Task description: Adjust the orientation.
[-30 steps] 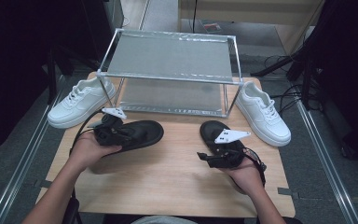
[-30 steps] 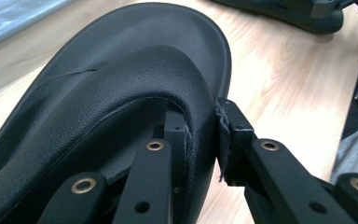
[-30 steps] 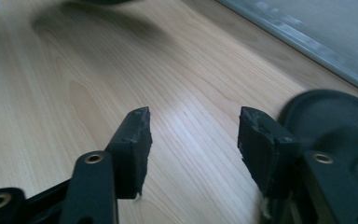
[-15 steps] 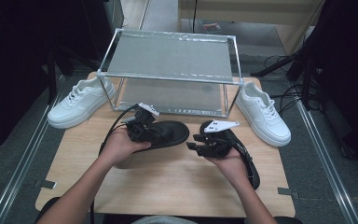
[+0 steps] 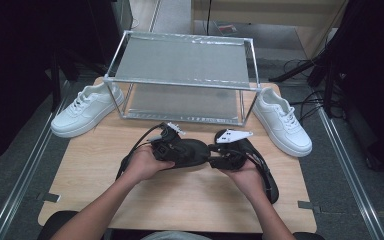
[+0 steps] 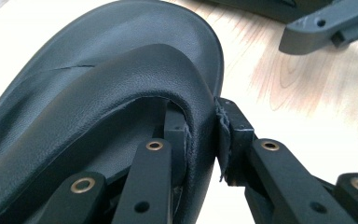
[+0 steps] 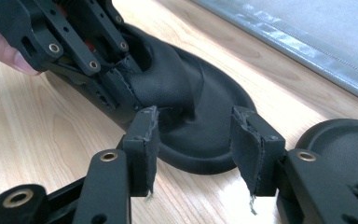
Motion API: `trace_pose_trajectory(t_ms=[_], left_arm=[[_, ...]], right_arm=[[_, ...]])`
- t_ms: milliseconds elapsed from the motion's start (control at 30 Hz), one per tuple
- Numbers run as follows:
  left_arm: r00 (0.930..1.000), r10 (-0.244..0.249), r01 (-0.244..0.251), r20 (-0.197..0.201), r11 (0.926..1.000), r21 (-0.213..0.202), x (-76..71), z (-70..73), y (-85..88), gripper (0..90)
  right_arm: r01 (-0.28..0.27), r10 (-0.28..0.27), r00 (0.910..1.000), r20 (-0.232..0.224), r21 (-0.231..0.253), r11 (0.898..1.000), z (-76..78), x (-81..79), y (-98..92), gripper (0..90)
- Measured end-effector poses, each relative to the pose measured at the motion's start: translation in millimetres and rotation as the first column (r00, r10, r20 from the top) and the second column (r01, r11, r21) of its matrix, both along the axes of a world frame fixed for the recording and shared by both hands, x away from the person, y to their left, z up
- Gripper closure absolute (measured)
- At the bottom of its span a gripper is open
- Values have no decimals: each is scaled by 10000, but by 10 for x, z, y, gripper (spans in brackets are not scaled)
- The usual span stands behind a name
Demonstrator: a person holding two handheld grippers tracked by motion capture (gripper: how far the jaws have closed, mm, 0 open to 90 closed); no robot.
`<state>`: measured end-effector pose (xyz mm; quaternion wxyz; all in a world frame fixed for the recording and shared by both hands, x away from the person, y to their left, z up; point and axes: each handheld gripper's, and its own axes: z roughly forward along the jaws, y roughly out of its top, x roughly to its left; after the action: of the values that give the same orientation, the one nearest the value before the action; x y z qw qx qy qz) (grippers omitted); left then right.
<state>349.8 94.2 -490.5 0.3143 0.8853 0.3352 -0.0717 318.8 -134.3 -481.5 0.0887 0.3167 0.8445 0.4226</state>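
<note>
Wooden bench [image 5: 190, 200], high view: 2 white sneakers flank a metal rack [image 5: 180, 75]; both hands meet at centre. Left gripper view: left gripper [image 6: 200, 140] jaws pinch the black sandal [image 6: 121, 74] strap. Right gripper view: right gripper [image 7: 193, 144] jaws spread beside the toe.

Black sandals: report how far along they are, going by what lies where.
Done: nothing racked; the two-tier rack looks bare, a white sneaker at each end.
In hand: left gripper clamps one black sandal's strap; right gripper open at its toe.
Left: the other sandal lies on the table.
</note>
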Motion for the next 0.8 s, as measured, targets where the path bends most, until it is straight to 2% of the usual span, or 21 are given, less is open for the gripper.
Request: trace_pose_trajectory(t_ms=[133,233,433,533,600,700,800], left_arm=[[9981,-389,376,486,9989,285,-27,-11,-20,726],[9981,-382,367,481,9988,323,-31,-6,-11,645],[9973,-273,269,675,9996,70,-66,120,111,554],[9945,-162,170,1033,9998,-76,-111,235,253,536],[9921,-100,140,1253,9994,-318,-128,291,367,547],[9898,-33,83,1428,9994,-348,-135,328,470,576],[9882,357,-289,1492,9984,-478,-100,342,678,669]], right_arm=[[-107,106,9998,-164,-103,9999,-36,-8,24,574],[-131,132,9998,-169,41,9999,-45,-16,40,594],[-65,66,9997,-220,64,10000,-44,-16,40,598],[-16,18,9995,-304,67,10000,-49,-19,49,602],[-28,30,9996,-279,77,10000,-53,-20,63,596],[80,-77,9995,-296,85,9999,-60,-22,89,576],[142,-123,9989,-450,418,9990,-92,-30,174,633]])
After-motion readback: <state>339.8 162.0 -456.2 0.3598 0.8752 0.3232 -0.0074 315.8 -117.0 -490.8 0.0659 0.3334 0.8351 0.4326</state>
